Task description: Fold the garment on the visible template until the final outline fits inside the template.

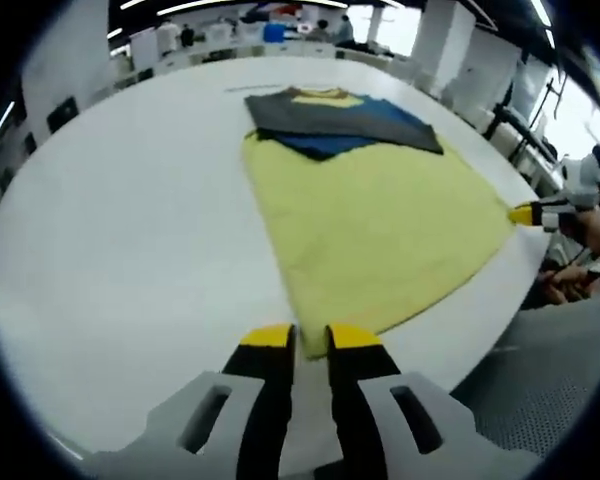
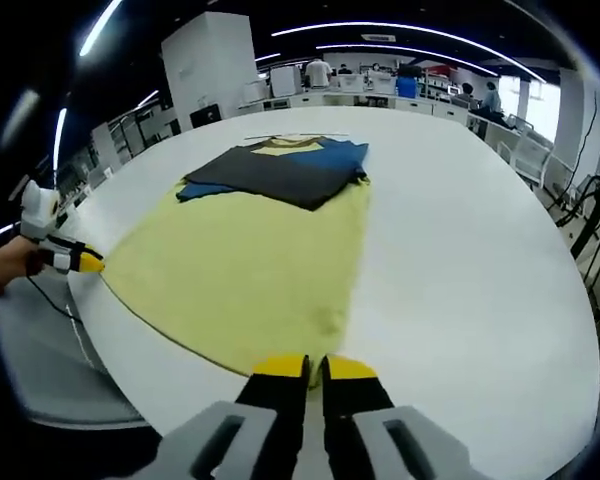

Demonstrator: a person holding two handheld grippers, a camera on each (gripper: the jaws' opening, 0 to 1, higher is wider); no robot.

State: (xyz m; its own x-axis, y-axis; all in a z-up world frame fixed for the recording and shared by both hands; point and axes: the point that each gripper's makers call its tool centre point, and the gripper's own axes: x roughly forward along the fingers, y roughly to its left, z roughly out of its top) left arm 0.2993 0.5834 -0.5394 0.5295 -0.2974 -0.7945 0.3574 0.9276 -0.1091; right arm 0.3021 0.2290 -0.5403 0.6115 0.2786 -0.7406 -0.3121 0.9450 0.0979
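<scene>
Lying flat on the white table: yellow garment with dark sleeves folded across its far end. Pinching one near hem corner with the left gripper, fingers closed on the cloth. Pinching the other near corner with the right gripper, likewise closed on fabric. Leaving wide bare table on both sides. Catching, in the right gripper view, desks beyond.
</scene>
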